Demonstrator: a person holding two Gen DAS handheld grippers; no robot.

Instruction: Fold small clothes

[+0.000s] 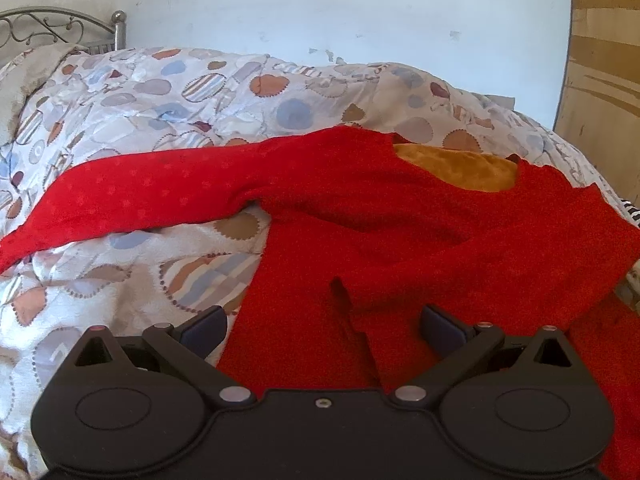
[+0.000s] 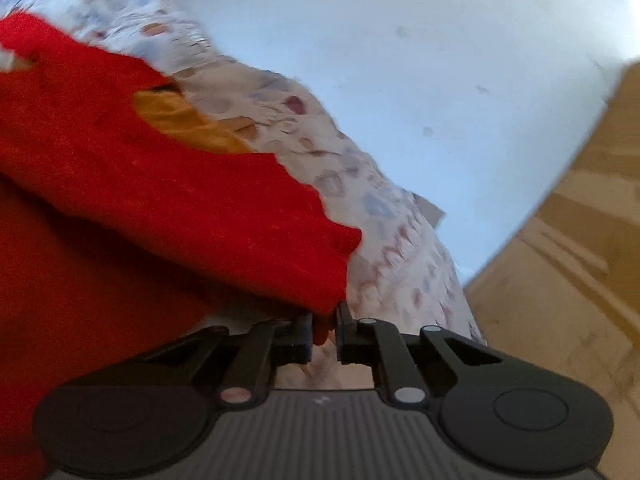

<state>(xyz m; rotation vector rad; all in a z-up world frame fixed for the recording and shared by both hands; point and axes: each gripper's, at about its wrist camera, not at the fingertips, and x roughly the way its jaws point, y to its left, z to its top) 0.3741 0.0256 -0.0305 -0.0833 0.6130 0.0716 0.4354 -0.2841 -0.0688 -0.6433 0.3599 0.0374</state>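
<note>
Item: one red top (image 1: 400,216), small, long-sleeved, lying on a patterned quilt (image 1: 140,92) over a bed. Nearest, we note the left gripper (image 1: 322,326), jaws wide apart and empty, poised over the near body of the top, the cloth directly ahead of and below it. The right gripper (image 2: 324,330) has its jaws drawn close together, pinching a corner of red cloth at the garment's right edge; we judge this the right sleeve end or shoulder flap. So the right hand holds the top; the left is near but free. Further off, the neck opening shows an orange lining (image 1: 460,168) and points away toward the far wall (image 1: 320,8). The left sleeve (image 1: 140,196) stretches far out leftward, so the long axis runs left to right. Beyond, at far left, a metal bedhead (image 1: 60,28).
</note>
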